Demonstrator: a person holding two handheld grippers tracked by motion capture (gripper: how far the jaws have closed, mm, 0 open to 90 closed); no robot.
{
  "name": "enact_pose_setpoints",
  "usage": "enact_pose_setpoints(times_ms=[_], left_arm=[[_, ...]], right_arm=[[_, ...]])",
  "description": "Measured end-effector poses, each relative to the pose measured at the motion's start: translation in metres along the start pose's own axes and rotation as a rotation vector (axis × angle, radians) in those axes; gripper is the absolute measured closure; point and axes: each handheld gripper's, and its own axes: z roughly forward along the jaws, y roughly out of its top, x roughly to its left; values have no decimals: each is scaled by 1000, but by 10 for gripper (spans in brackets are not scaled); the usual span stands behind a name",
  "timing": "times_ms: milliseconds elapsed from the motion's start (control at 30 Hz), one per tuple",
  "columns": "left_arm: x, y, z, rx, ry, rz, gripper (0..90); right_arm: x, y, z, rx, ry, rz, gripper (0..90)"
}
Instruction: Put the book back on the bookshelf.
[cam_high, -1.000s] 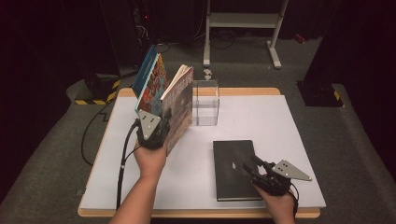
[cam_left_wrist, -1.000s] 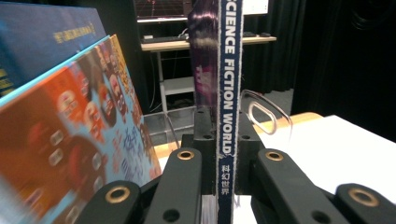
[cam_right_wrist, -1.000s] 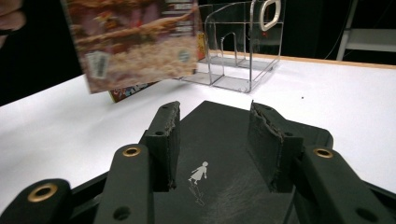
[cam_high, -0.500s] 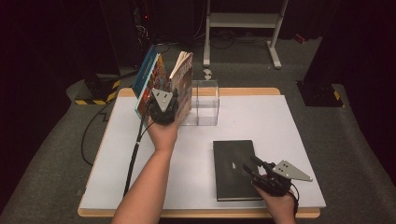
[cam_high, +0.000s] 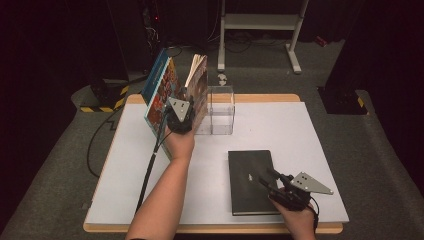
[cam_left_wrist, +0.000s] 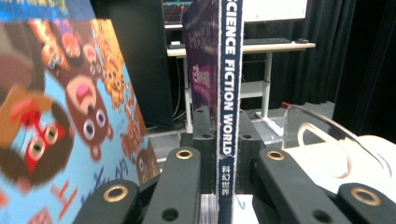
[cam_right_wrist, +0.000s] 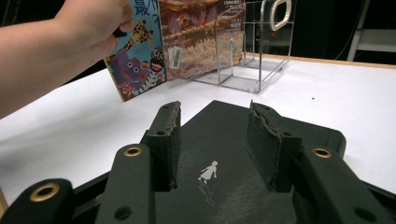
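My left gripper (cam_high: 184, 100) is shut on the spine of a thin "Science Fiction World" magazine (cam_left_wrist: 230, 93), holding it upright at the back left of the white table (cam_high: 310, 130). That magazine (cam_high: 198, 87) stands against the left side of a clear acrylic rack (cam_high: 221, 110). A colourful picture book (cam_high: 160, 95) leans just left of the gripper. At the front right, my right gripper (cam_high: 265, 177) is open low over a flat black book (cam_high: 250, 190). Nothing sits between its pads (cam_right_wrist: 168, 135), and the black cover (cam_right_wrist: 219, 186) lies below them.
In the right gripper view, the person's left hand (cam_right_wrist: 88, 28) is in front of the picture book (cam_right_wrist: 140, 56), with the rack (cam_right_wrist: 252, 46) farther right. A black cable (cam_high: 150, 165) trails from the left gripper across the table's left side. A white stand (cam_high: 260, 22) is on the floor behind.
The left hand has carried the magazine away from the person and a little right, up against the clear rack. The right gripper has stayed over the black book.
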Motion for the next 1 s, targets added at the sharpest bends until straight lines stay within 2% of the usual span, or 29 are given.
enact_pose_setpoints(times_ms=[167, 267, 500, 667, 800, 1000], left_arm=[[1, -11, -7, 58, -5, 4, 768], [0, -15, -5, 88, 27, 21, 803], [-1, -12, -2, 99, 87, 19, 815], [-3, -14, -3, 100, 95, 14, 798], [2, -14, -10, 109, 75, -21, 663], [-2, -21, -30, 122, 16, -14, 576]], right_arm=[[4, 0, 2, 4, 7, -8, 546], [5, 0, 3, 6, 12, -14, 545], [5, -1, 3, 8, 16, -8, 546], [4, -1, 3, 9, 20, -7, 542], [4, -1, 4, 16, 23, -7, 515], [3, -2, 7, 45, 19, -7, 467]])
